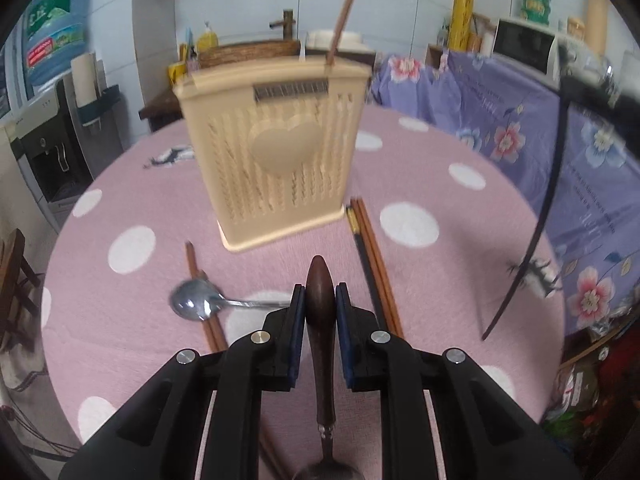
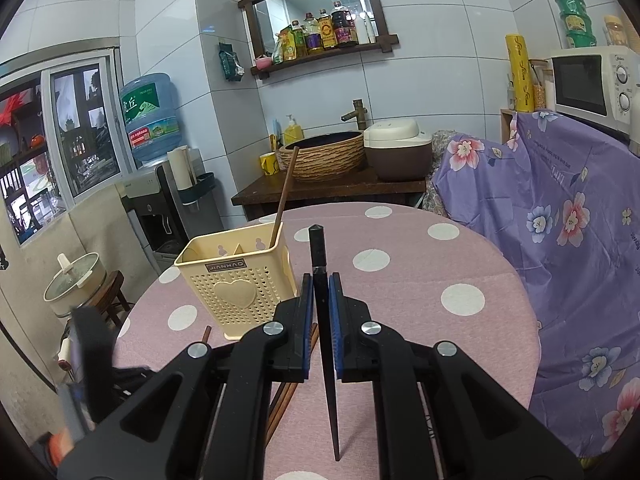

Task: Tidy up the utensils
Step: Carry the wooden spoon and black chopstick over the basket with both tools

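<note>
A cream plastic utensil holder stands on the pink dotted table; it also shows in the right wrist view. One brown chopstick stands in it, also visible in the right wrist view. My left gripper is shut on a dark wooden-handled spoon, handle pointing at the holder. My right gripper is shut on a black chopstick, held above the table right of the holder. A steel spoon lies over a brown chopstick. More chopsticks lie right of the holder.
A purple flowered cloth covers furniture right of the table. Behind the table are a basket sink, a rice cooker and a water dispenser. A pot sits on a stool at left.
</note>
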`<state>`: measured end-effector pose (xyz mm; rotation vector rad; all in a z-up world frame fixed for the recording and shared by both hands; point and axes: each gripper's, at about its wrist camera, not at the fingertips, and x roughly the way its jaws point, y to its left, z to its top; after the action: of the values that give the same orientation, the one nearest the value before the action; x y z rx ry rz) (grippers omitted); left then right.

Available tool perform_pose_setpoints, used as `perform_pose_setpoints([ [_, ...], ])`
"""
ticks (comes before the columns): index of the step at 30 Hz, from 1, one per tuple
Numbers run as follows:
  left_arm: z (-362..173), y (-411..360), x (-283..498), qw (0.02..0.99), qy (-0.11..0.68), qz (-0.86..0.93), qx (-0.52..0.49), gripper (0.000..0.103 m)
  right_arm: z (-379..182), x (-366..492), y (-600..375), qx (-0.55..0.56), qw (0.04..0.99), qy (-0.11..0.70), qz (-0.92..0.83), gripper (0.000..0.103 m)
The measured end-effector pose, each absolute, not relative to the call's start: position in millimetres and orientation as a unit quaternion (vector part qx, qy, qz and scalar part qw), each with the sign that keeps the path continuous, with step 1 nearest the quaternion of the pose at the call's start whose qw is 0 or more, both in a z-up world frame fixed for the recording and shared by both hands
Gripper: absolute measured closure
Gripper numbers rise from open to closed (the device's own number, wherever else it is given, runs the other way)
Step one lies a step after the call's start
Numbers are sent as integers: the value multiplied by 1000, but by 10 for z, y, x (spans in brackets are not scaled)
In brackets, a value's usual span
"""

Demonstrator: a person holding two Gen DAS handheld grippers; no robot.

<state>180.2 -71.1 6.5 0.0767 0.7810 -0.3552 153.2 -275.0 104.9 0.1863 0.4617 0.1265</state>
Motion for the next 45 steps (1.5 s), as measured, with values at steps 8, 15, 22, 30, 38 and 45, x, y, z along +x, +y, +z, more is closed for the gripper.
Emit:
perform_pose_setpoints([
  [8,551,-426,1665,931,321,-170,10,87,1053,1536,-2762,94,967,228,63,94],
  [15,553,-390,1695,932,317,-176,-5,87,1069,1502,-2771,86,968,228,65,94],
  [22,634,-352,1695,935,306,-181,-9,87,1068,1514,-2795,88,966,229,76,95],
  [30,831,-365,1764,937,290,-194,-4,87,1223,1575,-2769,87,968,218,92,95],
  [38,1539,-242,2001,952,239,-190,-15,87,1912,1842,-2588,76,973,175,134,95],
  [45,2150,-257,2436,967,202,-151,-23,87,2648,2273,-2411,91,981,111,133,95],
])
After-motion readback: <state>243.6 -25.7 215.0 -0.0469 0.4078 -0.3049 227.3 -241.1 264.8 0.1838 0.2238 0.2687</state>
